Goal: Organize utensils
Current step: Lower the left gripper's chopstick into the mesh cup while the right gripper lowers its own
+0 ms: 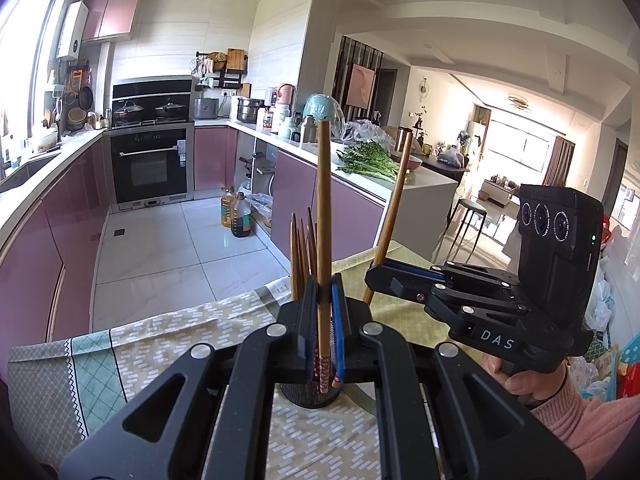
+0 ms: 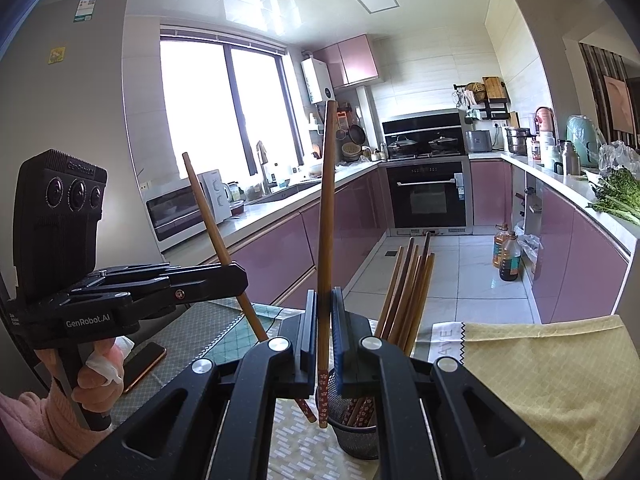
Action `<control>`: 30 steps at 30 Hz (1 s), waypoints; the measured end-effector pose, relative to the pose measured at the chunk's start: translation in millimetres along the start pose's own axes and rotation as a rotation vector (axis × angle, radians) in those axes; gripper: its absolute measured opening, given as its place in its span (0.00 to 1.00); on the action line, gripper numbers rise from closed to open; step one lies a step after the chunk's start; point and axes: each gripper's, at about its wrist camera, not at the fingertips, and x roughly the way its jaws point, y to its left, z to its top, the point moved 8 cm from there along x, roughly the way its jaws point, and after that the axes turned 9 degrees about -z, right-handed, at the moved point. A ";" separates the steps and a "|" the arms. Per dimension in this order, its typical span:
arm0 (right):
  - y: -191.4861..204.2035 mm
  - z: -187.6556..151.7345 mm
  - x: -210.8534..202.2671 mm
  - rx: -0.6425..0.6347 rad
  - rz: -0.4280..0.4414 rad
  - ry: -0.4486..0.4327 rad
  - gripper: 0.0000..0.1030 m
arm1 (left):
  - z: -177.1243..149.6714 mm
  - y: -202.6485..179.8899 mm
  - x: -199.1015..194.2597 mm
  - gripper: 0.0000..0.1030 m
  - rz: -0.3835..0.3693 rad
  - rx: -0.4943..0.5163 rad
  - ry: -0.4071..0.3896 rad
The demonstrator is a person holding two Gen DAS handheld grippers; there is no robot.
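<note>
A: Gripping the first long brown wooden chopstick in the left tongs, pressed tight on its lower shaft.

B: Pinching the second long brown wooden chopstick in the right tongs, likewise clamped hard on the stick.

A: Keeping both sticks' red flower-patterned ends pointing down.

B: Hovering them above the round black mesh holder, and noting it standing on the yellow-and-green patterned tablecloth covering the worktop.

A: Noting a bunch of matching brown chopsticks inside that holder, leaning together toward its right side in the right wrist view.

B: Dangling the second chopstick's tip right at the holder's near rim, possibly just inside; hard telling from this angle. Hanging the first one's tip just beside it, to the left.

A: Spotting a dark smartphone with an orange edge lying on the cloth, near the left hand.
</note>
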 end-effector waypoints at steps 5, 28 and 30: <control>0.5 2.4 0.9 0.000 0.000 -0.004 0.06 | 2.2 -1.5 1.9 0.07 0.002 -0.001 -0.004; -3.1 10.9 7.6 0.003 -0.014 -0.017 0.06 | 6.6 -5.2 4.0 0.07 0.008 -0.002 -0.020; -3.2 10.4 8.3 0.004 -0.014 -0.017 0.06 | 6.6 -5.3 4.4 0.07 0.009 -0.002 -0.019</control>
